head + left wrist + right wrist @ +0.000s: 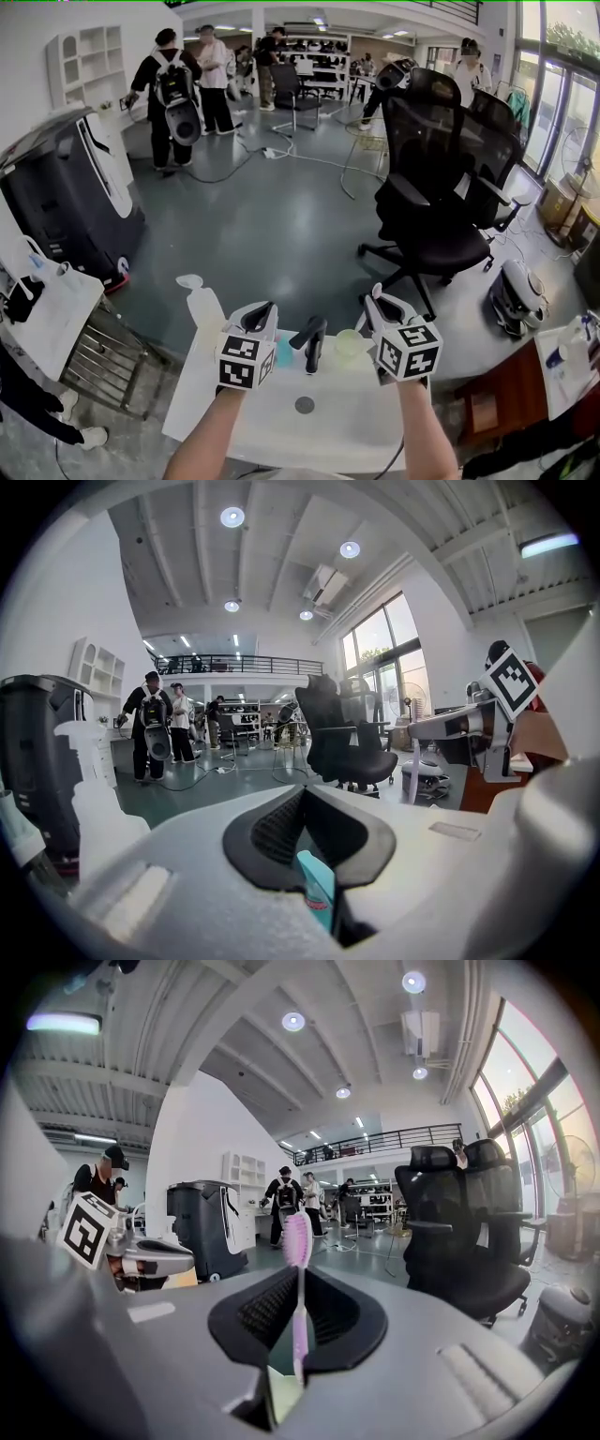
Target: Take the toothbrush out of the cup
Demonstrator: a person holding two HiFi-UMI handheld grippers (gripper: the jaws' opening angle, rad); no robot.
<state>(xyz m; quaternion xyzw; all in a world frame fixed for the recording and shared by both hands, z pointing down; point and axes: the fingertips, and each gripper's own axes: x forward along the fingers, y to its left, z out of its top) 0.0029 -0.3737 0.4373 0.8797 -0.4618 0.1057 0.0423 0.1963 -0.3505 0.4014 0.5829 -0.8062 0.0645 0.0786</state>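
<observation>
A pink toothbrush (297,1241) stands upright between the jaws of my right gripper (298,1283), which is shut on its handle. Its head rises above the black pads (262,1312). The pale green cup (349,345) sits on the white basin (281,422) just left of my right gripper (375,309), and part of the cup (281,1393) shows below the jaws. My left gripper (302,808) is shut on a flat teal tube (319,892). It hovers left of the black tap (310,339), where the teal tube (283,352) peeks out beside my left gripper (262,316).
A white pump bottle (202,302) stands at the basin's far left corner, and the drain (305,405) lies mid-basin. A black office chair (441,187) stands beyond on the right. A dark machine (66,202) is at the left, and people stand far back.
</observation>
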